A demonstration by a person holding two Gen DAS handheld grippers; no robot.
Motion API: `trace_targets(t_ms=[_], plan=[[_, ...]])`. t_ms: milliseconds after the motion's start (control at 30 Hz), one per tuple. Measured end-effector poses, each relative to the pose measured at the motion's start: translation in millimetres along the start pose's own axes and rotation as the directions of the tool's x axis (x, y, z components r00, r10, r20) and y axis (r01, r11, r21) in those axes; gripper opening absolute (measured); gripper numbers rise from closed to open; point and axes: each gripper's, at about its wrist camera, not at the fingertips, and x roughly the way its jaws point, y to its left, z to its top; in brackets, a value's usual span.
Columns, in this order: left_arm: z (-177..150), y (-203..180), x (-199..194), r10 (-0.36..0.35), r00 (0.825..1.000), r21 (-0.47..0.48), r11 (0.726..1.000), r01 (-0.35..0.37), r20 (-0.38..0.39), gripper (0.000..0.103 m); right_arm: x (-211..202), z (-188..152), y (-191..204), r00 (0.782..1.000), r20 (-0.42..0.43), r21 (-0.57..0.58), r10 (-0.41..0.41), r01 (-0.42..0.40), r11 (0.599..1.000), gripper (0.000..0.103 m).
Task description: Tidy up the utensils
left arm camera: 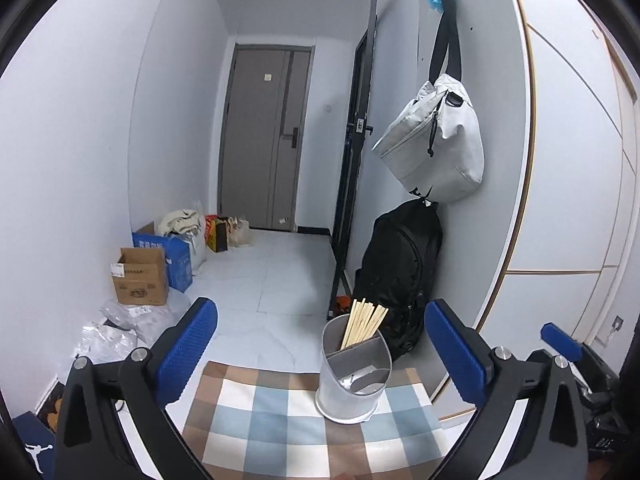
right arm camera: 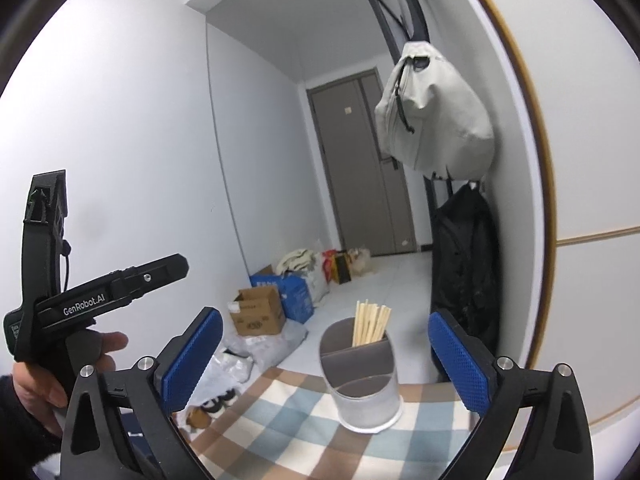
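Can't really make out what's at the bottom of the near compartment of the metal utensil holder (left arm camera: 354, 376), something pale maybe. The far compartment holds a bundle of wooden chopsticks (left arm camera: 364, 322), too bunched to count. One holder, two sections, standing upright on the checkered cloth (left arm camera: 256, 420). Left gripper (left arm camera: 320, 356) and right gripper (right arm camera: 325, 360) both gape wide, gripping nothing, holder between their blue pads.

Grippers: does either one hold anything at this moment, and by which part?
Nothing is held. The left gripper and the right gripper are both open and empty; the chopsticks stand in the metal holder.
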Motion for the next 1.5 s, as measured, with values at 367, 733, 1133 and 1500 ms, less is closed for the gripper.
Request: trace_targets(t_ms=[367,733,1133,1500], plan=[[-56.4,2.5,-14.3,0.083,0.996,0.015,0.996,-0.084,0.02,0.101,-26.9,-52.1,1.3,1.0,0.001,-0.078,-0.031,0.031,0.996,0.103],[-101.5,3.1,4.6,0.11,0.993,0.016,0.994,-0.11,-0.034,0.101,-27.2,-82.3,5.2,1.0,-0.009,-0.113,-0.021,0.02,0.993,0.103],[-103.7,1.4,8.6,0.105,0.994,0.016,0.994,-0.104,-0.042,0.101,-10.0,-95.0,7.9,1.0,-0.027,-0.125,0.005,-0.008,0.992,0.103],[-106.8,-0.7,10.8,0.112,0.992,0.021,0.994,-0.111,-0.059,0.101,-10.7,-92.7,3.3,1.0,-0.023,-0.089,-0.006,0.004,0.996,0.103]])
